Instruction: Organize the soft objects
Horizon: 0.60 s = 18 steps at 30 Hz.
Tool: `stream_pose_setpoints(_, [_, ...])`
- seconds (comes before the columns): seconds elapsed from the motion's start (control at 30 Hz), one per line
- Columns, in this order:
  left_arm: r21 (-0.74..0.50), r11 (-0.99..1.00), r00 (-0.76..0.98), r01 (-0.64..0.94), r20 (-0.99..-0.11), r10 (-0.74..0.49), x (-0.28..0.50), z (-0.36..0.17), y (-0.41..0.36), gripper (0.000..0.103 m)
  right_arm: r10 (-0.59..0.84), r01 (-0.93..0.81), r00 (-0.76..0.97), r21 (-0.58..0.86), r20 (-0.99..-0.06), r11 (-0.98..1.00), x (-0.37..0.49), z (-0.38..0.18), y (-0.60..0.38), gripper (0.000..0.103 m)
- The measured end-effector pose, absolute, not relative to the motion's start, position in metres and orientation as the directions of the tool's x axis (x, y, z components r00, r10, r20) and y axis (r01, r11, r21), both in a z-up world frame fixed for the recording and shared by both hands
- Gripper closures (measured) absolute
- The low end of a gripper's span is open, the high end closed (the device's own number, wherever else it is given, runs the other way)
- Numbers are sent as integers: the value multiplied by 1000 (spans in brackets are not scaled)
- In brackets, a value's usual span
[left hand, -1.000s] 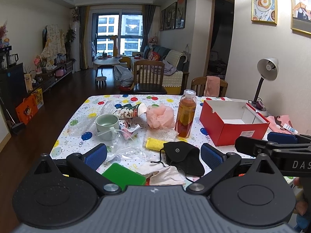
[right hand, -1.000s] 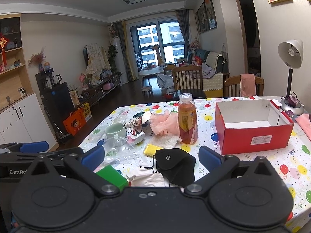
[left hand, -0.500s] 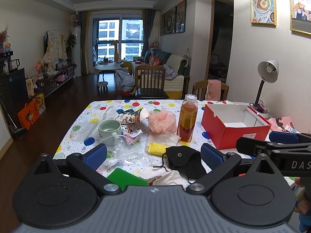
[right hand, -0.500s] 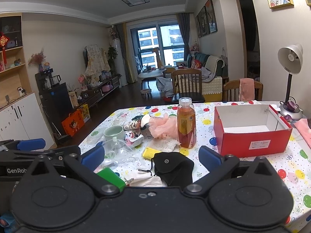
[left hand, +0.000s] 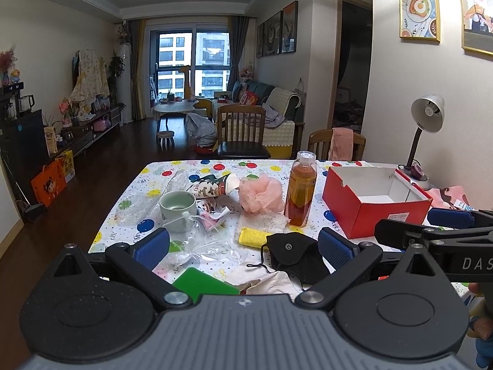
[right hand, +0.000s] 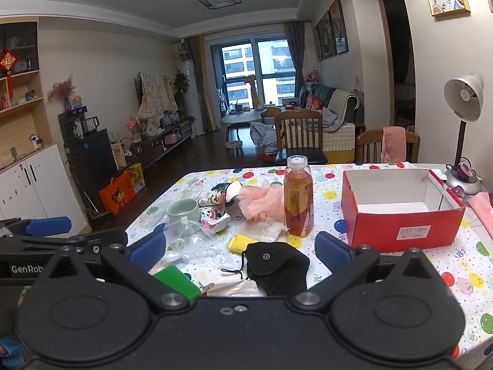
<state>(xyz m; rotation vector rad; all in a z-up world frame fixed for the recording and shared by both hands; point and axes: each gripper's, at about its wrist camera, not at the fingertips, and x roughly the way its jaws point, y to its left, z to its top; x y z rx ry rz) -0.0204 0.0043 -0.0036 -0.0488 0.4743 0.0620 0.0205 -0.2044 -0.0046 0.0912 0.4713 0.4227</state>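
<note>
A black face mask (left hand: 292, 251) (right hand: 277, 263) lies at the table's near edge, between the fingers of both grippers. A yellow sponge (left hand: 252, 236) (right hand: 238, 242) and a white cloth (left hand: 268, 220) lie just behind it. A pink bath pouf (left hand: 260, 195) (right hand: 262, 202) sits further back. An open, empty red box (left hand: 374, 205) (right hand: 400, 209) stands at the right. My left gripper (left hand: 243, 246) is open and empty above the near edge. My right gripper (right hand: 240, 248) is open and empty beside it.
An amber drink bottle (left hand: 300, 191) (right hand: 298, 197) stands by the pouf. A green mug (left hand: 178, 209), a fallen paper cup (left hand: 212, 186), clear plastic bags (left hand: 200, 243), a green block (left hand: 205, 283) and a desk lamp (left hand: 423, 129) are on the balloon-print table (left hand: 154, 185).
Both grippers have drawn back and up a little from the table; the objects look smaller and further away. Nothing on the table has moved.
</note>
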Motion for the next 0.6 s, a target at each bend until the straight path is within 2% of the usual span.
stream_pose_setpoints(0.6, [-54, 995, 886, -81, -462, 47, -21, -7, 10, 0, 418, -381, 808, 173, -415, 908, 19, -4, -203, 0])
